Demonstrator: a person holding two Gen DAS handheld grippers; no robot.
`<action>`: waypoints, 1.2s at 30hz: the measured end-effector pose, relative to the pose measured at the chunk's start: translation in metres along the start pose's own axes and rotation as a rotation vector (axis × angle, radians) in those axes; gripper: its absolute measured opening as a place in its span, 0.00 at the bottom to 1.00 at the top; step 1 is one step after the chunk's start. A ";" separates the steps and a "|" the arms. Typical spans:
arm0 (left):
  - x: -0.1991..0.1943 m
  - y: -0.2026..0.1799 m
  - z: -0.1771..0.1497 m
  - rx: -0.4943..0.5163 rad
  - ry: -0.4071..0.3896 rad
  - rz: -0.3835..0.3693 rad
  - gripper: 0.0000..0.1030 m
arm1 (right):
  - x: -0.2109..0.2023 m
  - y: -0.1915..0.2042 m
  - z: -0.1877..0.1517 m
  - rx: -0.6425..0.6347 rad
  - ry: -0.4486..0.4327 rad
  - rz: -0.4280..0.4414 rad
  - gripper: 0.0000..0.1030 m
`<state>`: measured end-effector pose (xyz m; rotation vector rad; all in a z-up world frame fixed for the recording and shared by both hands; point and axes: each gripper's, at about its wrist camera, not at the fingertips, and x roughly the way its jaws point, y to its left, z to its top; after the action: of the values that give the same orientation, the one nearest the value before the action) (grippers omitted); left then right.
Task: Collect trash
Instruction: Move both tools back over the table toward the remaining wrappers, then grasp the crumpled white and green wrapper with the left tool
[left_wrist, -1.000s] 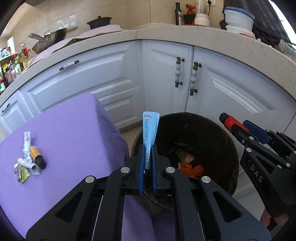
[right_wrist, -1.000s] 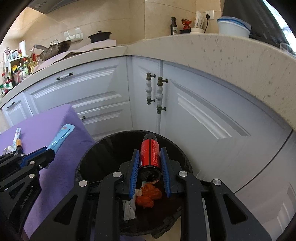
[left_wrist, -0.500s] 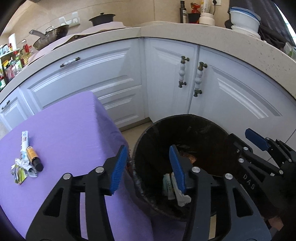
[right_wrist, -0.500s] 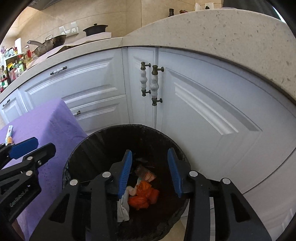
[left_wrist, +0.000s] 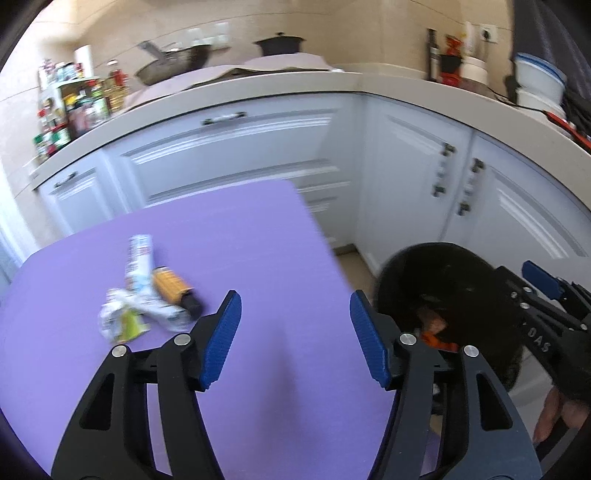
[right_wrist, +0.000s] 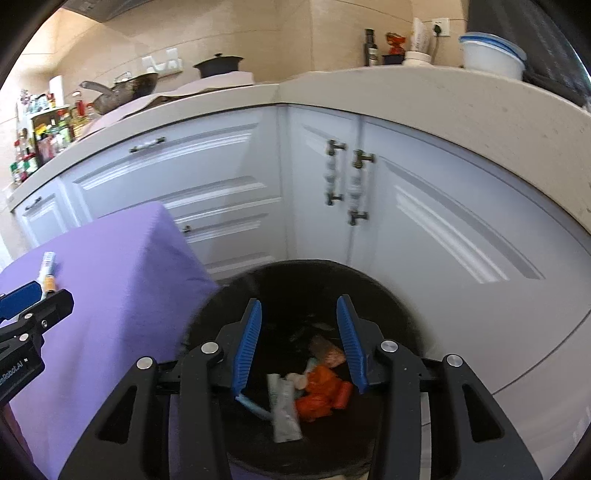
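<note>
A black trash bin (right_wrist: 399, 306) stands on the floor beside a purple-covered table (left_wrist: 266, 258). Inside it lie orange scraps (right_wrist: 319, 391), a white wrapper (right_wrist: 284, 410) and a light blue strip (right_wrist: 255, 406). My right gripper (right_wrist: 299, 343) hangs over the bin, its jaws opening with nothing between them. My left gripper (left_wrist: 295, 339) is over the table, jaws opening and empty. Ahead of it to the left lie a crumpled wrapper (left_wrist: 122, 317), a white tube (left_wrist: 138, 258) and an orange-and-black cylinder (left_wrist: 175, 290). The right gripper (left_wrist: 543, 291) also shows beyond the bin (left_wrist: 454, 291).
White kitchen cabinets (right_wrist: 229, 192) under a curved beige counter (right_wrist: 424, 88) stand close behind the bin and table. A pan (right_wrist: 122, 90), a black pot (right_wrist: 218, 66), bottles and a white bowl (right_wrist: 491, 55) sit on the counter. A hand (left_wrist: 557, 413) shows at the lower right.
Both grippers let go: the blue strip and the red can dropped out of the jaws. The left gripper then swung left from over the bin to over the table, jaws widening.
</note>
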<state>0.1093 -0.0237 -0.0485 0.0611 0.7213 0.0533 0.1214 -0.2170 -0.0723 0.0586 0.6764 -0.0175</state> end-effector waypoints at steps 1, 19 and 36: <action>-0.001 0.007 -0.001 -0.007 0.000 0.012 0.59 | -0.001 0.007 0.001 -0.006 -0.002 0.013 0.43; 0.029 0.134 -0.025 -0.147 0.103 0.233 0.60 | -0.002 0.121 0.009 -0.155 0.005 0.200 0.49; 0.035 0.145 -0.030 -0.128 0.116 0.157 0.09 | 0.004 0.160 0.004 -0.213 0.031 0.241 0.49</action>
<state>0.1122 0.1243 -0.0832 -0.0083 0.8268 0.2543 0.1331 -0.0573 -0.0642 -0.0652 0.6952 0.2877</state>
